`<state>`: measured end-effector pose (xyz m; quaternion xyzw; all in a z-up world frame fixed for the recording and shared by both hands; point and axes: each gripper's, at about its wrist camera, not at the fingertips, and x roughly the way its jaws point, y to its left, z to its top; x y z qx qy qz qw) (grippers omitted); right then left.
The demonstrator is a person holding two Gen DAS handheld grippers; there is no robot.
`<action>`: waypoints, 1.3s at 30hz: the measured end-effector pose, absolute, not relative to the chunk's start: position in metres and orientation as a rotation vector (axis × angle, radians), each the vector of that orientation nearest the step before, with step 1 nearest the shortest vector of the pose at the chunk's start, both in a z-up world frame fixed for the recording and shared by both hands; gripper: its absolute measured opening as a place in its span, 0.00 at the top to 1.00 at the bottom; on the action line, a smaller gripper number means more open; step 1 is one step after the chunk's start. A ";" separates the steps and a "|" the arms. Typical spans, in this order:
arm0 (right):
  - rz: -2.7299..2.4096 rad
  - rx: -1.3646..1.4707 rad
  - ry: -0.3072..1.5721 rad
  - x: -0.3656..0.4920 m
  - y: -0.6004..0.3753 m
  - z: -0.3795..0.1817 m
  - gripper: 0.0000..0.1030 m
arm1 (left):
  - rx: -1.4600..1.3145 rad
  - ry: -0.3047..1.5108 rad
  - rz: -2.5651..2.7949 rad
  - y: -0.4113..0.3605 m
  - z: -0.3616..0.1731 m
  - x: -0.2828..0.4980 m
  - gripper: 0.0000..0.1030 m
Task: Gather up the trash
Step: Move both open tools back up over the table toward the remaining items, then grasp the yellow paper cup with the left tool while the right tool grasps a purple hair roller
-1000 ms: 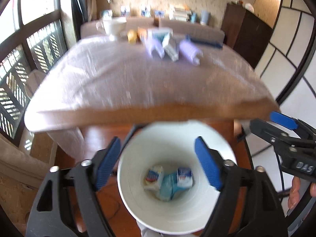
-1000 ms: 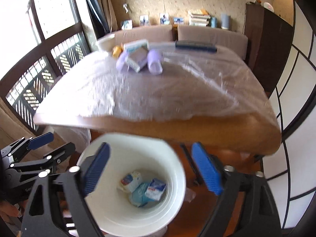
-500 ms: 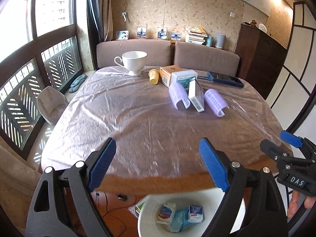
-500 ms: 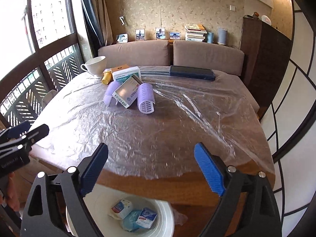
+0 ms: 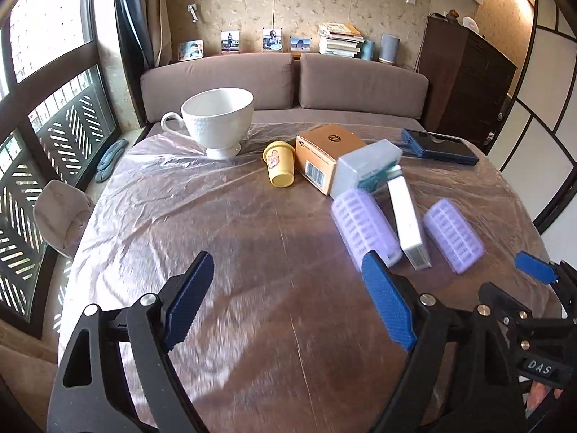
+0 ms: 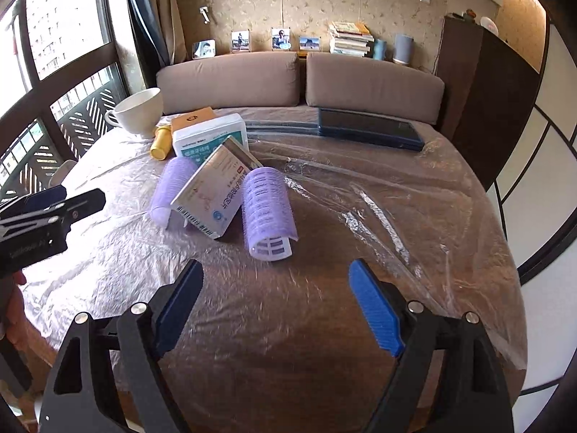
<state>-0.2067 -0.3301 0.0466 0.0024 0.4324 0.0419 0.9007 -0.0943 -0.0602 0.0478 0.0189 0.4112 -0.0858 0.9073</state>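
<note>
On the plastic-covered table [image 5: 223, 238] lies a cluster: two purple hair rollers [image 5: 364, 231] [image 5: 452, 240], a flat white box [image 5: 407, 225] between them, a white-and-teal box [image 5: 368, 167], an orange carton [image 5: 324, 153] and a small yellow cup [image 5: 279, 166] on its side. In the right wrist view the flat white box [image 6: 212, 195] leans between the rollers [image 6: 267, 213] [image 6: 173, 187]. My left gripper [image 5: 288, 303] is open and empty, short of the cluster. My right gripper [image 6: 277, 306] is open and empty, just before the near roller. The white bin is out of view.
A large white teacup [image 5: 216, 122] stands at the far left of the table. A dark blue flat case [image 6: 369, 131] lies at the far right. A brown sofa [image 5: 285, 83] runs behind the table, a window on the left, a dark cabinet [image 5: 468, 83] on the right.
Both grippers have risen from above the white bin below the table edge and moved forward over the table toward the cluster. The bin has dropped out of view.
</note>
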 end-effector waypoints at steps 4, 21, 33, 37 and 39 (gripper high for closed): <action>0.111 -0.023 0.905 -0.186 -0.328 0.037 0.26 | 0.042 0.865 -0.167 -0.061 0.037 -0.064 0.23; 0.211 -0.086 0.903 -0.140 -0.331 0.012 0.30 | 0.036 0.903 -0.177 -0.065 0.007 0.015 0.43; 0.293 -0.129 0.925 -0.130 -0.324 0.012 0.53 | 0.008 0.918 -0.207 -0.072 0.007 0.029 0.70; 0.303 -0.110 0.930 -0.131 -0.327 0.014 0.58 | -0.002 0.925 -0.227 -0.074 0.008 0.025 0.70; 0.315 -0.086 0.933 -0.133 -0.329 0.015 0.61 | 0.004 0.929 -0.239 -0.077 0.007 0.019 0.70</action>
